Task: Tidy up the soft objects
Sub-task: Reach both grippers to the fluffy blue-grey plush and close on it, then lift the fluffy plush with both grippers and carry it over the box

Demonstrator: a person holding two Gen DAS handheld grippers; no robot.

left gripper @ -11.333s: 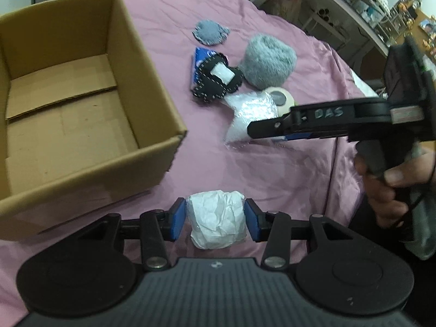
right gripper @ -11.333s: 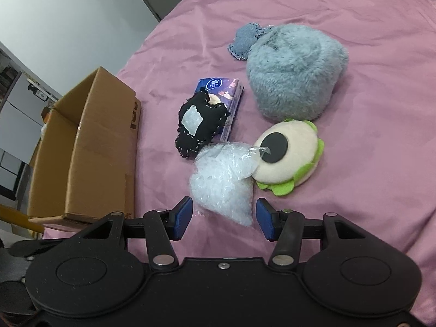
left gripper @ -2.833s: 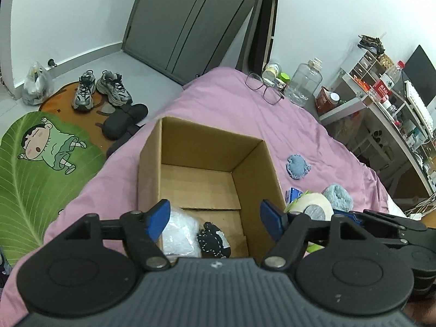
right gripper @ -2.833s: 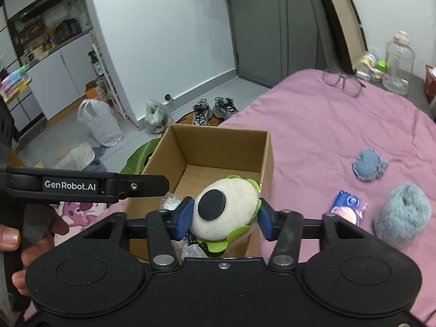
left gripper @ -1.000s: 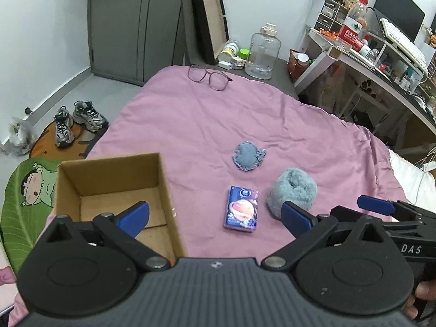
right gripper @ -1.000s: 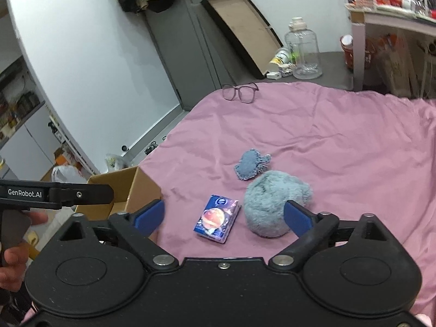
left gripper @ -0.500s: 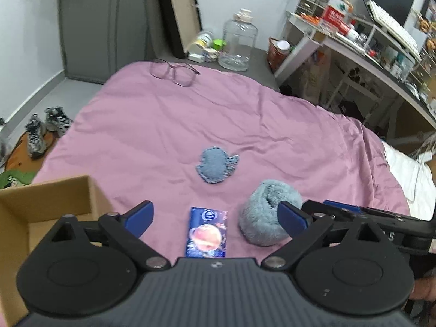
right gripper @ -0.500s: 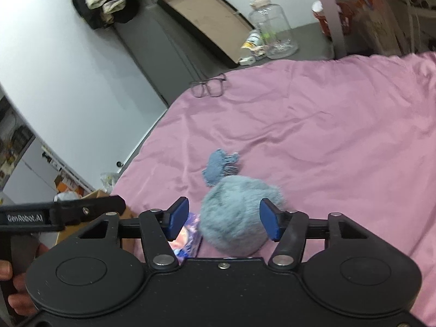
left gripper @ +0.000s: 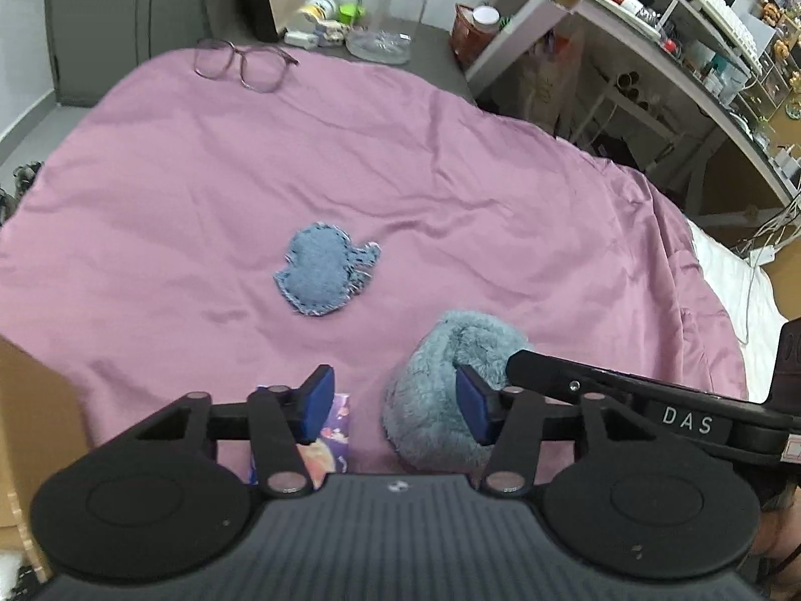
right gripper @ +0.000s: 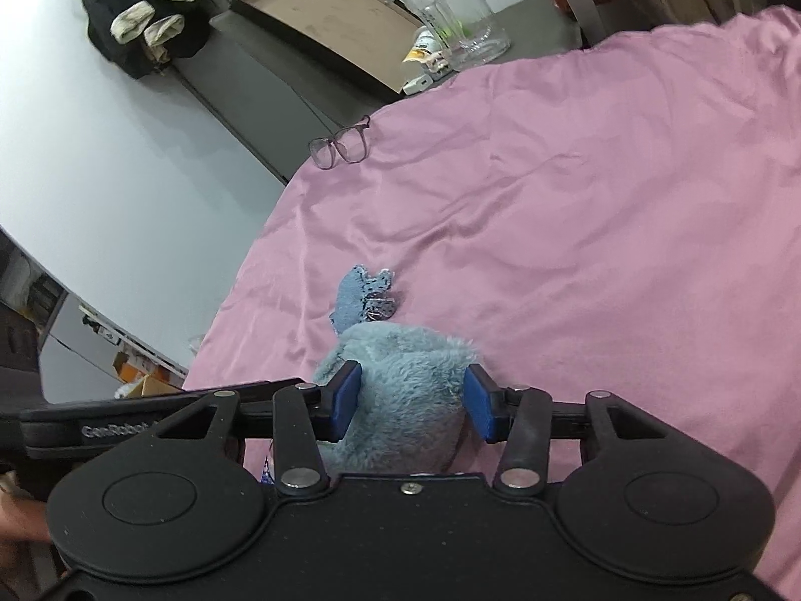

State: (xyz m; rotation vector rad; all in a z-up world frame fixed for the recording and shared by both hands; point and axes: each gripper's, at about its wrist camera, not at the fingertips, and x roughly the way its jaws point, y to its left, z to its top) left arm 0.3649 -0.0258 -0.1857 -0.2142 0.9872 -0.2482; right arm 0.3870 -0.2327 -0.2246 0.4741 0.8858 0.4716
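A fluffy grey-blue plush [left gripper: 430, 390] lies on the pink bedspread [left gripper: 450, 190]. My right gripper [right gripper: 410, 405] has its pads on both sides of the plush [right gripper: 405, 400] and presses into the fur. A flat blue denim-like soft toy [left gripper: 320, 270] lies further out; it also shows in the right wrist view [right gripper: 363, 298]. A purple tissue pack [left gripper: 325, 445] lies under my left gripper [left gripper: 395, 403], which is open with nothing between its pads, just above the pack and next to the plush.
The cardboard box [left gripper: 20, 430] edge is at the left. Glasses [left gripper: 240, 62] lie at the bed's far end, with a glass jug [left gripper: 385, 5] behind. A desk with shelves [left gripper: 651, 40] stands to the right. The right gripper's body [left gripper: 676, 410] crosses the left view.
Both grippers have dropped lower and closer to the bed. My right gripper has narrowed onto the fluffy plush. My left gripper has narrowed and come over the tissue pack.
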